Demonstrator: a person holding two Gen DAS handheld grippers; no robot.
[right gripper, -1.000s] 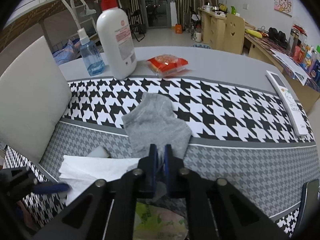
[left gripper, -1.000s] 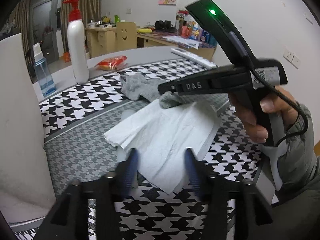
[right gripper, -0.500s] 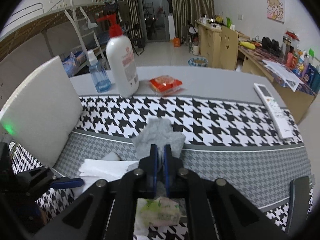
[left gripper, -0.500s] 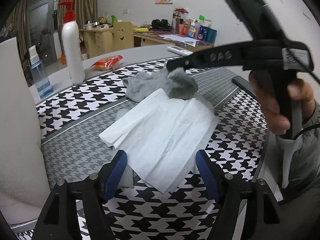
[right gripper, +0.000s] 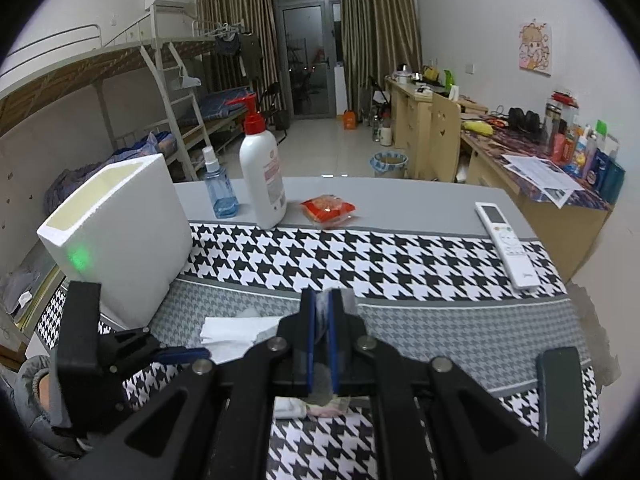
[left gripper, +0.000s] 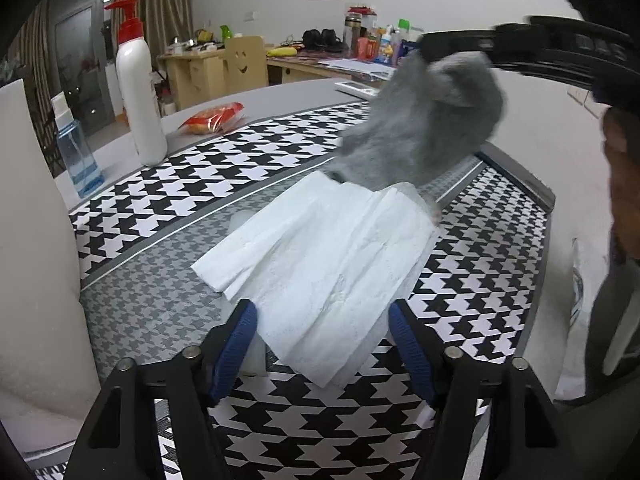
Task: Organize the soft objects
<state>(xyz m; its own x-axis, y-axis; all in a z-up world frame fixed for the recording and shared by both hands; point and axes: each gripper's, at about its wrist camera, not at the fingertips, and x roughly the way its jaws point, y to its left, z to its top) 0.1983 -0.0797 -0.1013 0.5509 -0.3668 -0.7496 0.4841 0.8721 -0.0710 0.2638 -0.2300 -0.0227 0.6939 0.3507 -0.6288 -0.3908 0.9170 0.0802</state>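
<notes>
**Grey sock in the air, white box to the left of it**

The right gripper [right gripper: 320, 344] is clenched on the grey sock [left gripper: 420, 136]; its two blue pads are nearly together, with only a thin strip of grey cloth between them. In the left wrist view the sock hangs in a loose bunch from this gripper, above the far end of the white paper tissue [left gripper: 324, 272], and its lowest part seems just to meet that edge; it is blurred, so this cannot be told for sure.

The left gripper [left gripper: 324, 344] is released, with its fingers wide apart on both sides of the near end of the tissue, low over the houndstooth table runner [left gripper: 492, 272]. It holds nothing.

The relation that matters is between the sock and the white foam box [right gripper: 120, 236]. The box stands open on the left side of the table, just beside the tissue, and the left gripper is the nearer one to it. The sock is on the right and higher than the rim. Probably the right gripper must carry the sock leftwards, over the tissue and the left gripper, to drop it inside. The hanging cloth could drag the tissue on the way.
</notes>
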